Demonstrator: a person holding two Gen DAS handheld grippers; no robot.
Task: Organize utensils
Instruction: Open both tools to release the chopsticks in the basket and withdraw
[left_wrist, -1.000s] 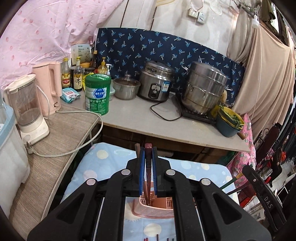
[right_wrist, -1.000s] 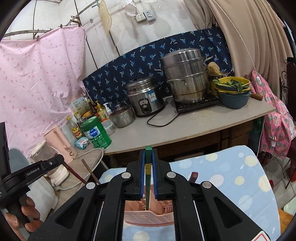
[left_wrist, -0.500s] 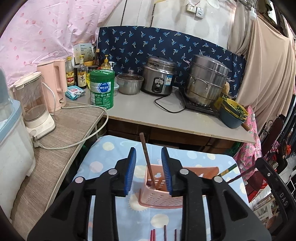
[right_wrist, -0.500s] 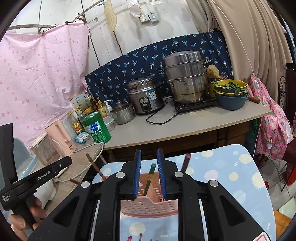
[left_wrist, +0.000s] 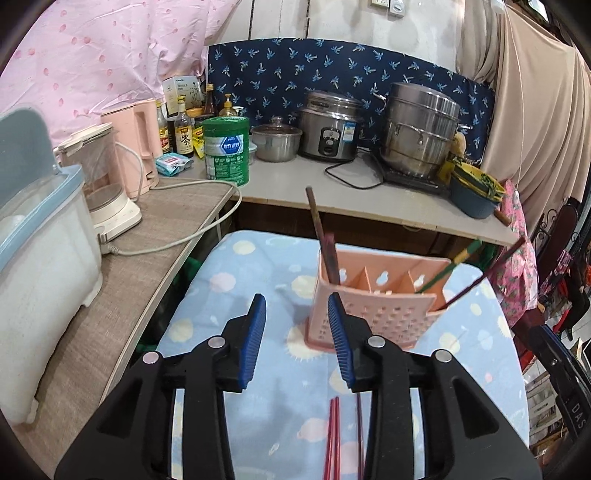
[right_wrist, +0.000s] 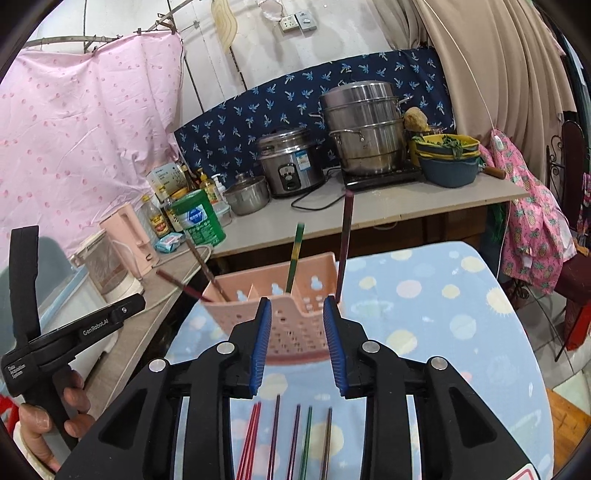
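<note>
**Both tongs empty, 4 sticks in holder, more on cloth**

Left gripper jaws apart, nothing btw them, sits near-left of the pink holder. Right gripper jaws also apart, empty, just near the holder's front wall. Holder stands on the blue dotted cloth, mid-far on the table. Inside: two brown chopsticks in the left compartment, leaning left; green-yellow chopstick and a dark maroon chopstick at the right end. Middle compartments look empty. Loose chopsticks lie on the cloth near the cam, under the right tongs: red pair, purple ones, a green one, a brownish one.

Risks (judgement):
- Holder is light plastic w/ long sticks leaning out both ends; a bump from either tong while reaching down could tip it or slide it on the soft cloth.
- Loose sticks are thin, flat on fabric, close together; a pinch could grab 2 at once, snag cloth, or roll one away.
- Sorting by colour may go wrong, purple vs maroon look alike.
- Tongs close to each other, could collide.

Text: "GenRobot.AI" on the left gripper's body in right view, small print below it unreadable. "DAS" partial on a black part, right edge of left view. Green can label unreadable; bottle has a Chinese char, unclear.
</note>
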